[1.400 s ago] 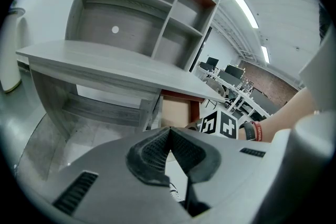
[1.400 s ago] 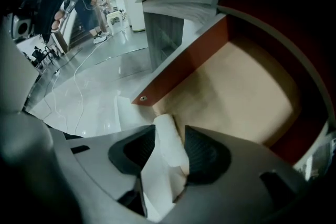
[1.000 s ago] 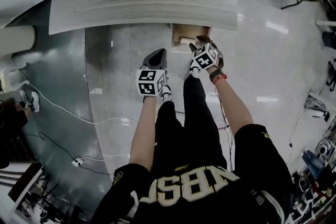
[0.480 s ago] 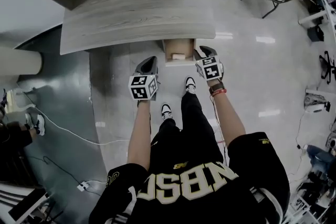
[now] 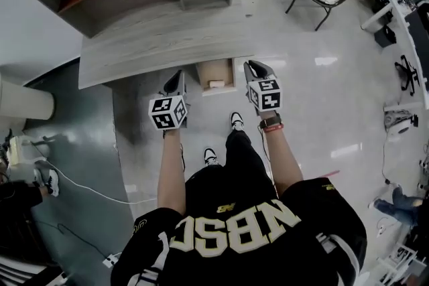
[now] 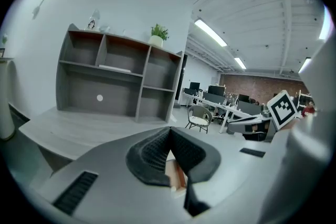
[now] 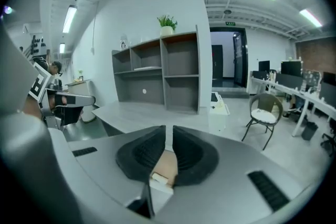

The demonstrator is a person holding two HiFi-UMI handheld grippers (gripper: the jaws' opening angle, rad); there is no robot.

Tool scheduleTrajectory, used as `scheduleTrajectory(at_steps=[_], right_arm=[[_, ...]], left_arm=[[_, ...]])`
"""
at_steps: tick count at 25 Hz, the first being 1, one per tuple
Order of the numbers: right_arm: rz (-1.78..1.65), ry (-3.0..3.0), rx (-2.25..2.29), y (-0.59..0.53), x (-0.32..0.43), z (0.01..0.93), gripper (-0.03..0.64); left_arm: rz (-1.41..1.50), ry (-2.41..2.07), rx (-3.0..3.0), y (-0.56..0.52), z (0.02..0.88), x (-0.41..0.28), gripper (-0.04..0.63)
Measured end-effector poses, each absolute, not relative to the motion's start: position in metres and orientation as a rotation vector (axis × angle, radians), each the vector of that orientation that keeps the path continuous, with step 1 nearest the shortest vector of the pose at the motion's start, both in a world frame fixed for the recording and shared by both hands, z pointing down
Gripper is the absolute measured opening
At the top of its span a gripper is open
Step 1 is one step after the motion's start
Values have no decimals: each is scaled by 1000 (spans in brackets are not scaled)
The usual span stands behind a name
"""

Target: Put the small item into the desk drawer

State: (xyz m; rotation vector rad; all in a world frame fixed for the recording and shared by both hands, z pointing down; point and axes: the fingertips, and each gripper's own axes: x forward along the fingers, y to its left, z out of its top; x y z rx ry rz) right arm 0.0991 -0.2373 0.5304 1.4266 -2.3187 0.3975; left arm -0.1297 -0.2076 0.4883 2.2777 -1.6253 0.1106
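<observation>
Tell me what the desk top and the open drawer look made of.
Desk top: probably pale grey wood-look laminate or veneer, matte; long grain streaks show. Drawer: seemingly light tan wood or fibreboard inside, unpainted-looking; plain warm brown faces.

**Open desk drawer (image 5: 213,69) holding the small item (image 5: 216,84)**

It's standing pulled out from under the tabletop's (image 5: 154,43) front edge, showing a pale wooden inside. The small item, a little white block, is lying flat on its floor, sitting close to the front wall, roughly midway between the sides.
</observation>
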Motion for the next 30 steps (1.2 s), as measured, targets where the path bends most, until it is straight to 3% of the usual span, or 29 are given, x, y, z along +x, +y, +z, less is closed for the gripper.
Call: scheduleTrajectory(at_steps=[14, 30], right_arm=[[229, -2471, 1621, -181, 98, 428, 9], [199, -2514, 1640, -167, 89, 412, 8]], left_arm=[[-41, -1741, 2420, -168, 406, -136, 12], [-59, -1776, 2459, -145, 396, -136, 12]])
